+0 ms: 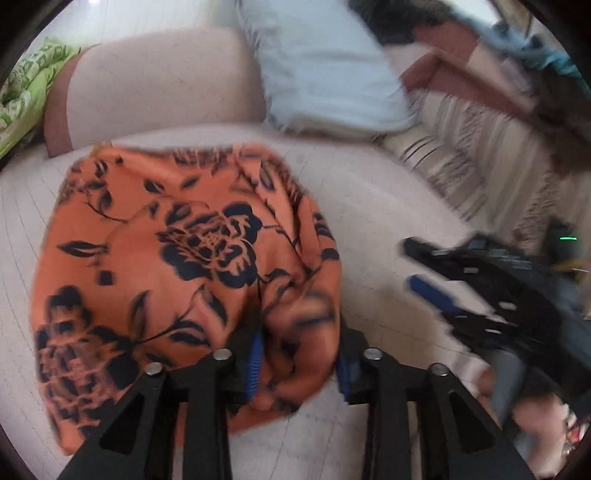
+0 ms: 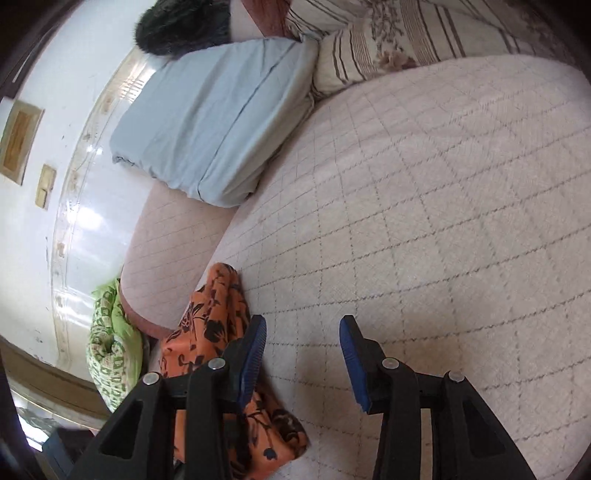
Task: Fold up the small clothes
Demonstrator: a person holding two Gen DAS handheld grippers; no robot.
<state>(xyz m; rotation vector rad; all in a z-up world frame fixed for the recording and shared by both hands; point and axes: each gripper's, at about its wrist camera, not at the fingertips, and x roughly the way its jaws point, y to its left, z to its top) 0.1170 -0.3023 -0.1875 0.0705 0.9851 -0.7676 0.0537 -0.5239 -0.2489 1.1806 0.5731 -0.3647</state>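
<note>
An orange garment with dark flowers (image 1: 177, 251) lies spread on the pale quilted bed (image 1: 369, 206). One bunched end of it sits between the fingers of my left gripper (image 1: 298, 350), whose jaws stand apart with the cloth loose between the blue pads (image 1: 255, 362). My right gripper (image 1: 421, 269) shows blurred at the right of the left wrist view. In the right wrist view the right gripper (image 2: 303, 325) is open over bare quilt (image 2: 443, 221) with nothing between its fingers. The garment (image 2: 214, 325) lies crumpled just outside its left finger.
A folded light-blue blanket (image 2: 214, 125) and striped pillows (image 2: 354, 62) lie at the far side of the bed. A green patterned cloth (image 2: 110, 354) hangs by the bed's edge next to the wall. Something dark and furry (image 2: 184, 26) rests behind the blanket.
</note>
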